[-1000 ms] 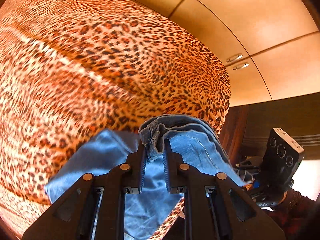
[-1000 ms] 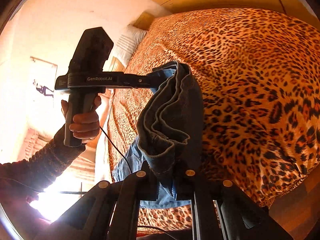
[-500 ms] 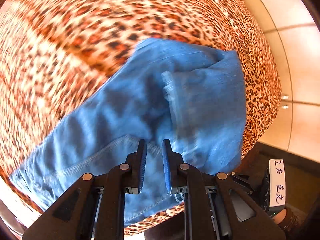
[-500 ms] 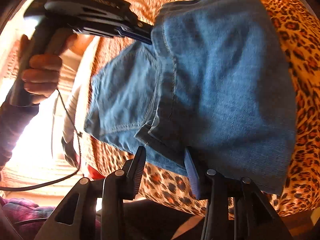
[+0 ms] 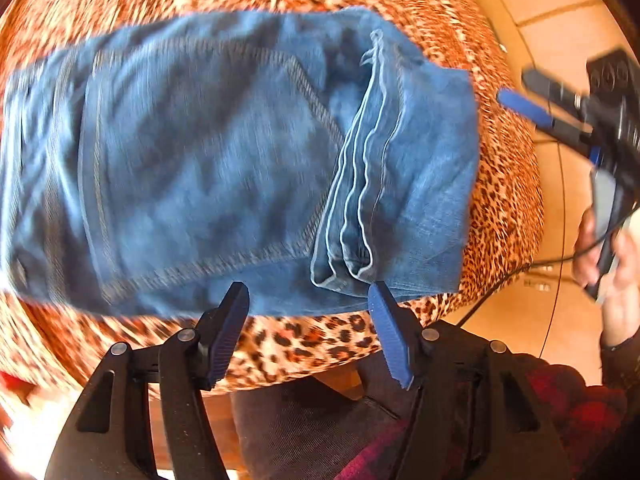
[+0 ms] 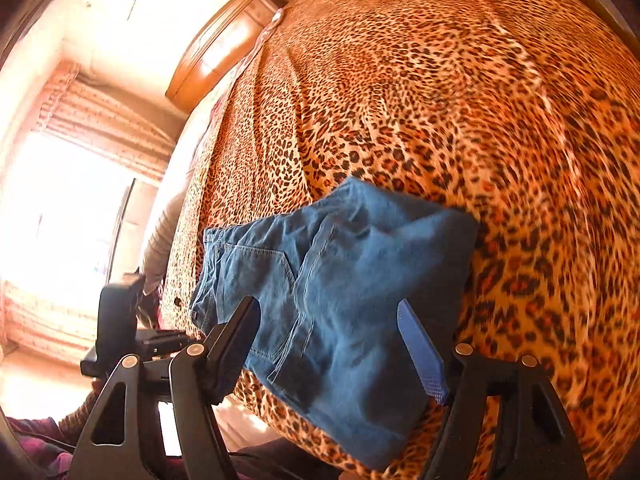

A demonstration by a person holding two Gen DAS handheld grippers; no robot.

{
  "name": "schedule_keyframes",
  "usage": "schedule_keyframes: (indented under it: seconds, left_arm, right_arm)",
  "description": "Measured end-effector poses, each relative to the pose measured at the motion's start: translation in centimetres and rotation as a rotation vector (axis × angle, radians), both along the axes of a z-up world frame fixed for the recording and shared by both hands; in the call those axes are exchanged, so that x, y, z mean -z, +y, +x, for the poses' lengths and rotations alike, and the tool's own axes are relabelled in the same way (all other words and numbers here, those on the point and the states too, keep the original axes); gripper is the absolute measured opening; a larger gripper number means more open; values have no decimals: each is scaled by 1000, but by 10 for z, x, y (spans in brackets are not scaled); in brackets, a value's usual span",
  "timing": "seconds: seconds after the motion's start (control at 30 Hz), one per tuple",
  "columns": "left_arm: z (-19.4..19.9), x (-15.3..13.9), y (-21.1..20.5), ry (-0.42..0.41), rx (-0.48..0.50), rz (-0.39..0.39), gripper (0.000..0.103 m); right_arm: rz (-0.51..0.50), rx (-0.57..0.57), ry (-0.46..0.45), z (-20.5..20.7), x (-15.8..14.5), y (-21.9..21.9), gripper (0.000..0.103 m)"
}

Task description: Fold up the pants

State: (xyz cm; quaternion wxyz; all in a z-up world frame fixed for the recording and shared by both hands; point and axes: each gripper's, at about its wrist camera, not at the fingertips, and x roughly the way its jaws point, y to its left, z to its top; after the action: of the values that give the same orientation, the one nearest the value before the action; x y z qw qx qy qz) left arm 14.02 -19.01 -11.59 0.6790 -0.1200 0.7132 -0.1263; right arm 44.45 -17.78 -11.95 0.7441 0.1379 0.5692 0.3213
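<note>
Left wrist view: one pair of blue jeans (image 5: 224, 160) lies folded on one leopard-print bed (image 5: 500, 216), near its front edge. Two stacked hems (image 5: 360, 184) rest across the top layer, beside one stitched back pocket (image 5: 192, 152). The left gripper (image 5: 308, 320) hangs over the bed edge, its two jaws spread and opening, with nothing between them. At right, the right gripper (image 5: 536, 100) is carried by one hand (image 5: 612, 264); one red-checked sleeve (image 5: 576, 408) shows below. Right wrist view: the right gripper (image 6: 328, 340) hovers above the jeans (image 6: 344, 304), jaws spread and opening, pads clear of the cloth. The bed (image 6: 480, 100) fills the frame; one wooden headboard (image 6: 224, 44) stands behind.
</note>
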Motion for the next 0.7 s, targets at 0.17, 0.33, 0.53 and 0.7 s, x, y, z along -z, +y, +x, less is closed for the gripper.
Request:
schedule_keyframes:
  seconds: [0.17,0.33,0.53,0.7]
  left_arm:
    - [-12,15,-13,26,-227,43,61]
    - [-16,19,-20,32,-389,80,65]
    - [-16,32,-30,39,-508,126,65]
    - [-40,20,-35,9,-673,60,22]
  right_arm:
    - [-111,-277,-28,40,22,39,74]
    - [-200,-446,-21,58,47,75,74]
    - [-315,-687,-117,32,70,110,66]
    - [-270,-829,-182,-1,40,139,16]
